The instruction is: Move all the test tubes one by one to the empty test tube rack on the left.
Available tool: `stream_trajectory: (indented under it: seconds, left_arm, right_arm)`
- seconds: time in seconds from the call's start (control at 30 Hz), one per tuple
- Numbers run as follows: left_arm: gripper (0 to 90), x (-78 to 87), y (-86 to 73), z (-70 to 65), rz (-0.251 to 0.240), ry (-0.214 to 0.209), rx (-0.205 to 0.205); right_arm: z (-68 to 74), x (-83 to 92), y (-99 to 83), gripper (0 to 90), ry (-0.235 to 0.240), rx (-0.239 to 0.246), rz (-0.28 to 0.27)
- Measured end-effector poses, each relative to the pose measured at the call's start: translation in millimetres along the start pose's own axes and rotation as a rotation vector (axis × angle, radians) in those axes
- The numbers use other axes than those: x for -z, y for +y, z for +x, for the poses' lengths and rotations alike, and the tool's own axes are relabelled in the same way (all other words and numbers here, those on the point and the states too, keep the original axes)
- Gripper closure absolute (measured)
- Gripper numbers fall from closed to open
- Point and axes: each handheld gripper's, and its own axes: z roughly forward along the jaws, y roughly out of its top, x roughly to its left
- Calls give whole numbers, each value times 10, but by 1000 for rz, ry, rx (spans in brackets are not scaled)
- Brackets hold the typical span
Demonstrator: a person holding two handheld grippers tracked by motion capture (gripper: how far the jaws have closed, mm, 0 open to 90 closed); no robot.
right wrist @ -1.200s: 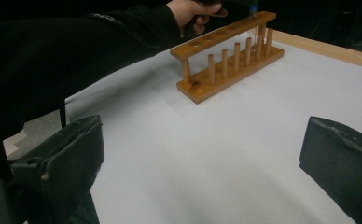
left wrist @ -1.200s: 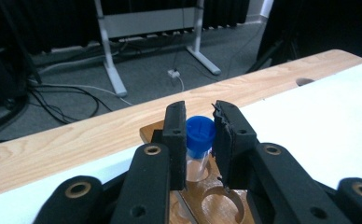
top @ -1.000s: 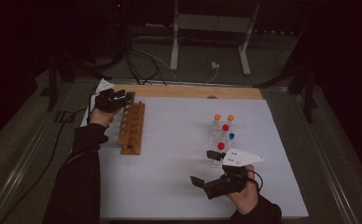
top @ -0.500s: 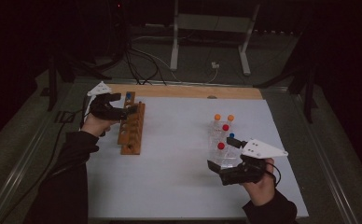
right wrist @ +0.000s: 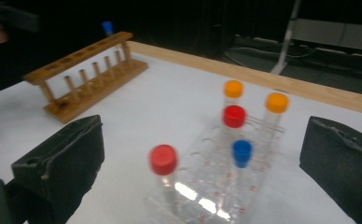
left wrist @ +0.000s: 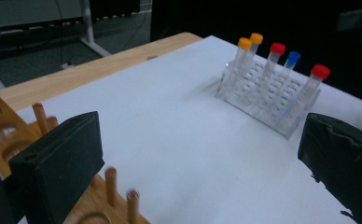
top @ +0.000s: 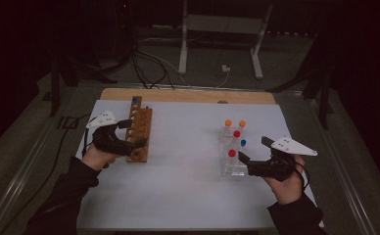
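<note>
A wooden rack [top: 140, 128] lies at the left of the white mat, with one blue-capped tube [top: 135, 101] standing at its far end. My left gripper [top: 133, 133] is at the rack's near end. Its jaws have just been opening, and they stand open with nothing gripped between them [left wrist: 200, 172]. A clear rack [top: 232, 164] at the right holds several tubes with orange, red and blue caps. My right gripper [top: 254, 150] is open just to its right and points at it. In the right gripper view the clear rack [right wrist: 216, 186] sits between the wide jaws, untouched.
The white mat [top: 188, 196] covers a table with a wooden far edge [top: 188, 95]. Behind it are a metal stand [top: 217, 29] and cables on the floor [top: 144, 58]. The bare middle of the mat separates the two racks.
My left gripper has drawn back from the wooden rack's far end to its near end, with its jaws now wider. My right hand has moved right and farther away, beside the clear rack.
</note>
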Motion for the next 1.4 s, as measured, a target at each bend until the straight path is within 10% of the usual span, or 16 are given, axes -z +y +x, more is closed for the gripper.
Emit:
stream_trajectory:
  seconds: [0.63,1.13,1.4]
  left_arm:
    - [8,27,-429,-412,40,-61,-25]
    - [8,-19,-483,-490,63,-85,-47]
    - [8,-29,-494,-493,69,-97,-48]
  right_arm:
    - [-250,-219,-252,114,-39,-31,96]
    - [-297,-421,-376,560,-18,-33,187]
    - [-293,-529,-383,649,-26,-9,206]
